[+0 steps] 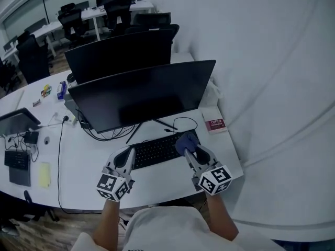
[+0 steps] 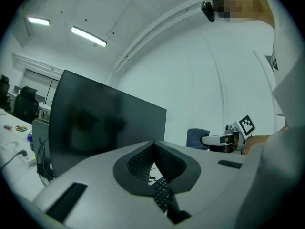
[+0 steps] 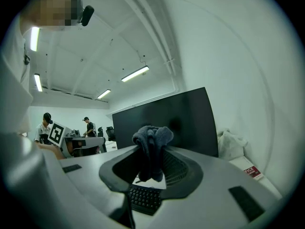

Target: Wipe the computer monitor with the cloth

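Your right tongs [image 3: 151,152] pinched only a small wad of cloth [image 3: 153,141] and your left tongs [image 2: 153,145] were closed empty, so bare tips could have scratched the near monitor [image 1: 141,95].

Our left gripper [image 1: 129,151] is pinched empty (tips meeting); our right gripper [image 1: 189,153] clamps the cloth [image 1: 184,141], forearms forward.

The front monitor [image 1: 141,95] is hiding the lower part of the rear monitor [image 1: 120,54]. The left gripper [image 1: 127,153] and right gripper [image 1: 187,151] are covering both ends of the keyboard [image 1: 157,149]. The right one's jaws are burying part of the cloth [image 3: 152,142]. The head view's bottom edge is cutting off the forearms [image 1: 107,221].
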The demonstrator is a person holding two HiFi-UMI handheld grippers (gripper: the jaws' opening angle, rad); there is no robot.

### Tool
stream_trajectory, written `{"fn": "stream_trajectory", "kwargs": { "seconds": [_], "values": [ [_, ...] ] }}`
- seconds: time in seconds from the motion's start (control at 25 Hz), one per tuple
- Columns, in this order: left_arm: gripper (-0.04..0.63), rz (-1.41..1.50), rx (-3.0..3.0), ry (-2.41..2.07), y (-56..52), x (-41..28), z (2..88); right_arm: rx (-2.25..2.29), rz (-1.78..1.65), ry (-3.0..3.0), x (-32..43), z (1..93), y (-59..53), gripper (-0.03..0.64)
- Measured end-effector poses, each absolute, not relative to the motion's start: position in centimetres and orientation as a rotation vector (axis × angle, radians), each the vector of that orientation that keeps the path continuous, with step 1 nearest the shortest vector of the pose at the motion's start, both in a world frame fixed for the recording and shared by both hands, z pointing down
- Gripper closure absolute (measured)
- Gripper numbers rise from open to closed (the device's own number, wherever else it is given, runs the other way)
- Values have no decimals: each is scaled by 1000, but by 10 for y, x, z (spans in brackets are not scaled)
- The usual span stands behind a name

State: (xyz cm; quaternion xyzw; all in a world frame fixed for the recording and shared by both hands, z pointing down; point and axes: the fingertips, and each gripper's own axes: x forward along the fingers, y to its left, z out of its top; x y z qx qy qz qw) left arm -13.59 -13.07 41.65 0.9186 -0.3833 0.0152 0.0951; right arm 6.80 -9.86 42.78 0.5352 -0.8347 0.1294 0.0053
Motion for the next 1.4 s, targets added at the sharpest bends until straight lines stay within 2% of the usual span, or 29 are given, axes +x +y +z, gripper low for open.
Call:
{"fn": "stream_trajectory", "kwargs": {
  "seconds": [0.76,1.08,1.4],
  "values": [
    [589,-34,2731,-1111,-171,-28,387,1896,172,-2479,210,381,-210,497],
    [589,6,2688,-1179,-187,-3,403,1939,301,-2278,265,469,-255,496],
    [589,91,2636,-1203,-216,46,441,1829,424,-2221,280,558,-287,497]
  ]
}}
